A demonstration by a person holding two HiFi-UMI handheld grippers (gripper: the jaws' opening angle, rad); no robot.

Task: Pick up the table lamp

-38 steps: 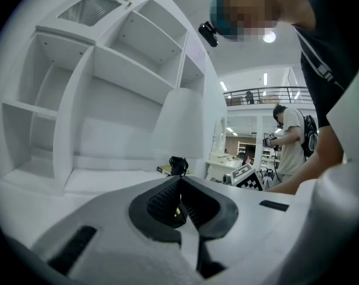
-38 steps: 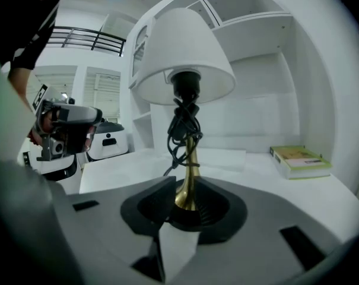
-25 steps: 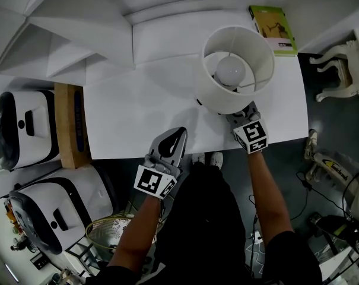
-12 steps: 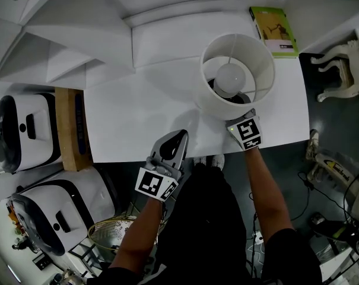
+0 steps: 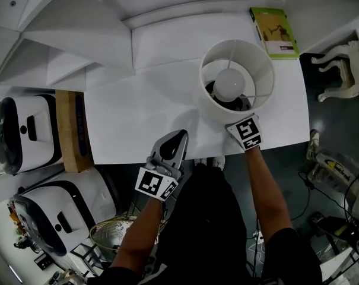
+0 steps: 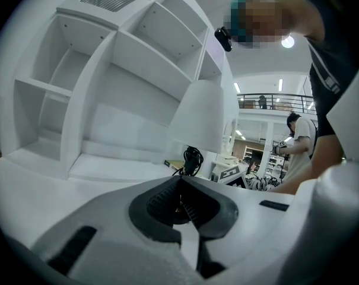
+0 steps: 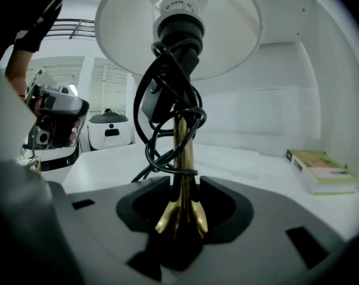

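Right gripper (image 7: 180, 186), jaws just opened, sits loose around the lamp (image 5: 210, 100) stem. Left gripper (image 5: 177, 138) is clenched and empty at the near edge of the counter (image 5: 137, 111).

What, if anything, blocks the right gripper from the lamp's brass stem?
Likely nothing, so yes: the right gripper has its jaws, just opening, either side of the brass stem; the black cord loops above them.

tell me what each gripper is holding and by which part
Nothing looks gripped. The jaws of the right gripper, just opening, stand around the brass stem of the table lamp low down, seemingly not pressing. The left gripper is shut and empty.
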